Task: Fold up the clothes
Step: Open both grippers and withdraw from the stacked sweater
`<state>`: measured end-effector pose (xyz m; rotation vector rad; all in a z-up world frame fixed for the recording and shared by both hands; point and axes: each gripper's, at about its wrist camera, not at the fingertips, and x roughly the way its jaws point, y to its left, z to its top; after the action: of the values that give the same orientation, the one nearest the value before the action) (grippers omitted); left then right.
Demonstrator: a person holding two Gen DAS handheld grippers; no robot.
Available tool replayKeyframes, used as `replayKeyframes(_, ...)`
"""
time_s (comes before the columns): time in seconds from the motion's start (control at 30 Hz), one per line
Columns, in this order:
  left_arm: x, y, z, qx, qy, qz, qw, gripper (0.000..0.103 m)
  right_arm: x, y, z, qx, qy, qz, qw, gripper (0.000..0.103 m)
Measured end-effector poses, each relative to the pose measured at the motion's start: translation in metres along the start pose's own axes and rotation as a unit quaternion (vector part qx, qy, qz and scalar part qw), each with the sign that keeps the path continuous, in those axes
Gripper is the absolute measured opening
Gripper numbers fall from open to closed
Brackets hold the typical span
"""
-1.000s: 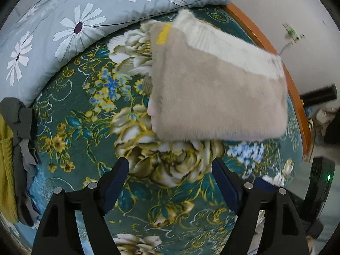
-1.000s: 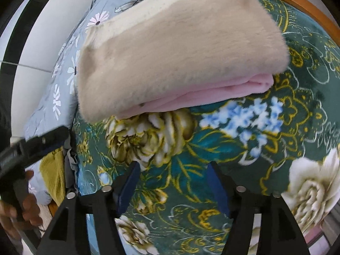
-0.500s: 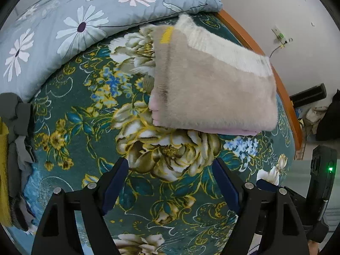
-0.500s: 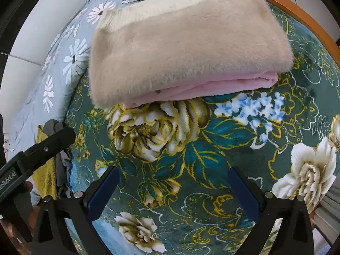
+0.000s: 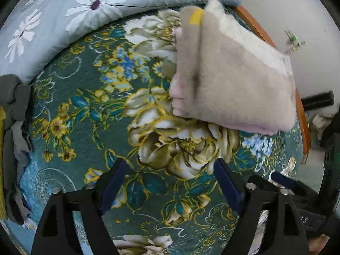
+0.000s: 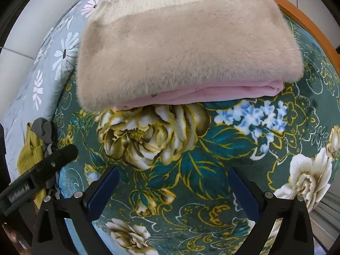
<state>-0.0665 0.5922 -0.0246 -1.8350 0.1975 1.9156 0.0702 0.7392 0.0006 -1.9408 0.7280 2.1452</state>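
Opening wider, my left gripper [image 5: 170, 182] has nothing between its blue pads, only the green flowered blanket [image 5: 89, 110] below; my right gripper [image 6: 173, 189] stands wide and empty too. Above both, in the upper right of the left view, lies the folded beige garment [image 5: 238, 80], pink layers showing at its lower edge. At far left sits a grey and mustard heap [image 5: 12, 114], perhaps more clothes

The folded garment [image 6: 187, 48] is beige fleece with a cream band and pink lining, on a dark teal bed cover [image 6: 212, 165] patterned with cream and blue flowers, beside a grey-blue pillow [image 5: 85, 10] printed with white daisies.
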Motion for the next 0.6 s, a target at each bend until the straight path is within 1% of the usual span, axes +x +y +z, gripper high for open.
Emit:
replayKeyframes(0.1,0.005,-0.003,0.001,0.008,-0.003,0.007,0.9999,0.095,0.003,0.001,0.003,-0.005,-0.001,-0.002,1.0,0.103)
replayKeyframes(0.3,0.014,0.0,0.005,-0.009,-0.004,0.016,0.9998,0.095,0.008,0.002,0.006,-0.013,-0.001,-0.004,1.0,0.103)
replayKeyframes(0.43,0.016,-0.002,0.006,0.001,-0.014,0.032,0.9994,0.095,0.011,0.002,0.008,-0.015,-0.002,-0.001,1.0,0.103)
replayKeyframes(0.6,0.018,-0.005,0.008,0.011,-0.022,0.043,0.9988,0.095,0.014,0.002,0.008,-0.016,-0.003,0.002,1.0,0.103)
